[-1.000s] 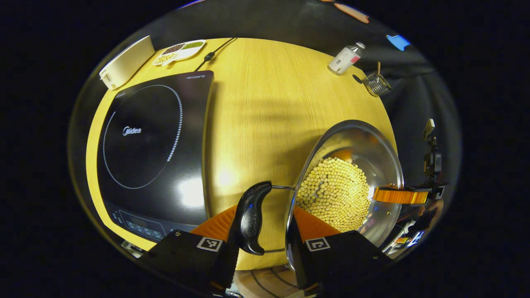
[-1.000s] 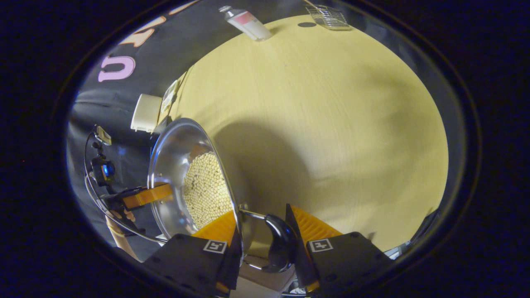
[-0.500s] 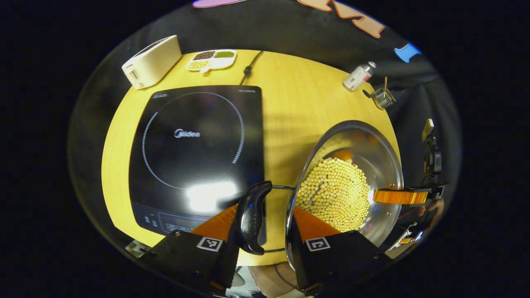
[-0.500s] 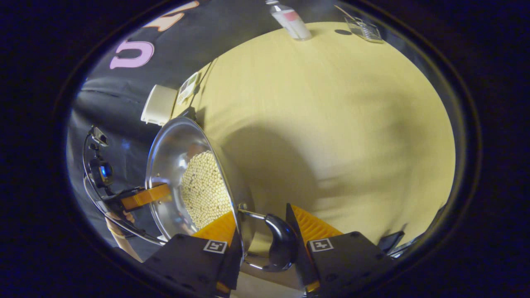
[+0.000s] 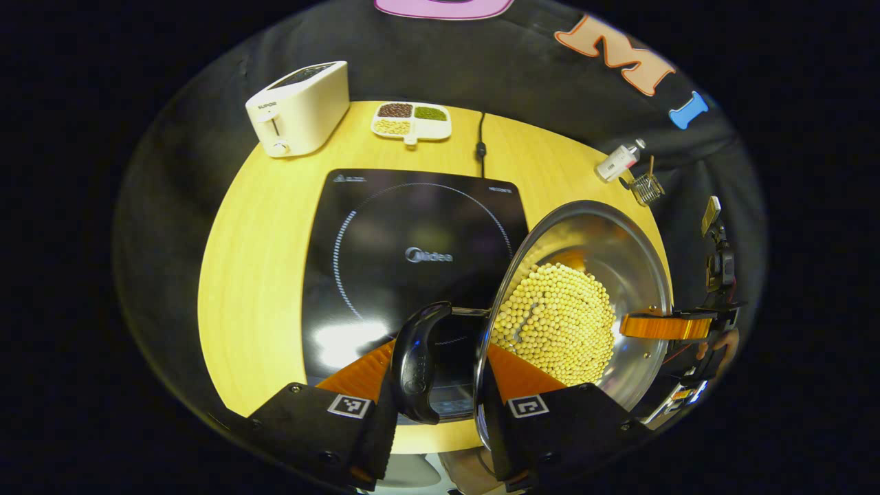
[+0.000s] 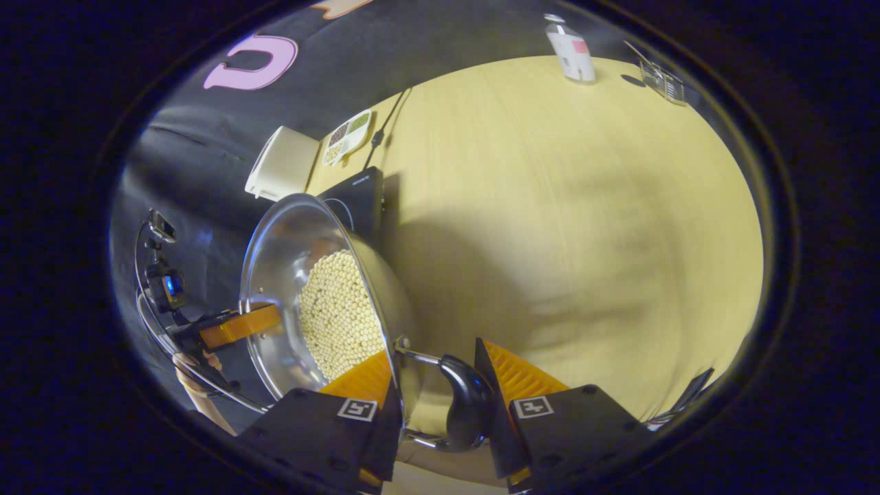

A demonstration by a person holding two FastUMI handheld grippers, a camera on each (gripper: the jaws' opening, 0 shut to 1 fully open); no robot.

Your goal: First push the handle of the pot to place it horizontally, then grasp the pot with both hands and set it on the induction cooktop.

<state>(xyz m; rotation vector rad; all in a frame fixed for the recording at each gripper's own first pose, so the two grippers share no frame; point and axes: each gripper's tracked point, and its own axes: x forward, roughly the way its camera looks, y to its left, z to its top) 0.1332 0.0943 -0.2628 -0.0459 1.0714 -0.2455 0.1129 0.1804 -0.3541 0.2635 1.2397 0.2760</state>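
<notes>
table (image 5: 275, 227): pot (image 5: 584, 275) held between both grippers, over cooktop (image 5: 412, 247) edge.

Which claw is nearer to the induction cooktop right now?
Left. The left claw grips a pot handle right over the induction cooktop's front edge; the right claw holds the opposite handle, over bare table beside the cooktop.
</notes>
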